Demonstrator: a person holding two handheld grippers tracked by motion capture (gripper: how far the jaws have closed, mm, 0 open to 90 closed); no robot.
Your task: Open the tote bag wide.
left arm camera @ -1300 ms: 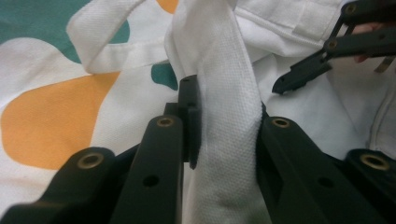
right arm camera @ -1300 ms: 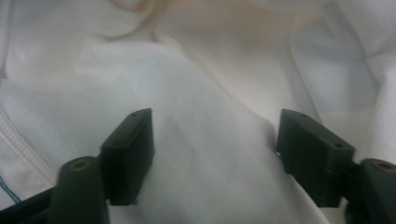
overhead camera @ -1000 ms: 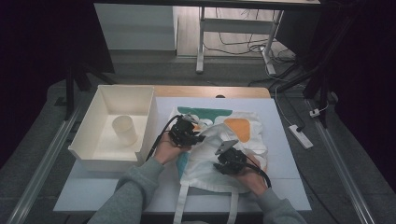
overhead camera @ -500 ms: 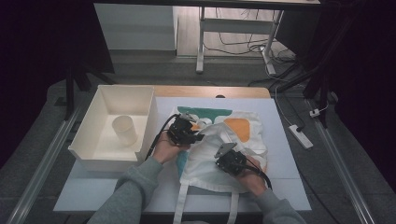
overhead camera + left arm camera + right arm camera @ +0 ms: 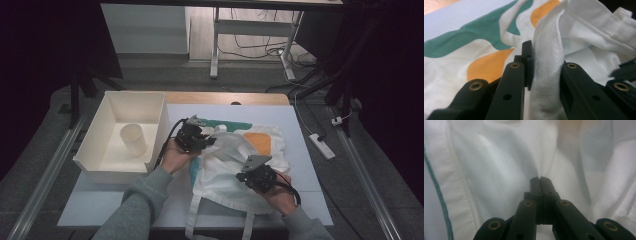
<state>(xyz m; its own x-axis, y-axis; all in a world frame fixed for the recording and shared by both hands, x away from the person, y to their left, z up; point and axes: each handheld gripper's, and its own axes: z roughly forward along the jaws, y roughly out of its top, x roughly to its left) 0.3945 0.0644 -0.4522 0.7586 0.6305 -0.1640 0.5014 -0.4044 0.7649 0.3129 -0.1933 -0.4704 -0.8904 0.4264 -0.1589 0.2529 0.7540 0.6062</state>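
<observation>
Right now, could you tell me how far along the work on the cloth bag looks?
Both grips look made: the left gripper is clamped on a thick band of the white tote bag, seemingly a strap or hem, and the right gripper pinches thin fabric. In hand is lifting and bunching the bag on the white mat. The bag is still crumpled, and the cup sits in the white bin.

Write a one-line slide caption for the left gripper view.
Left tool clamps a white woven strap of the tote bag, with its green and orange print spread on the table behind.
</observation>
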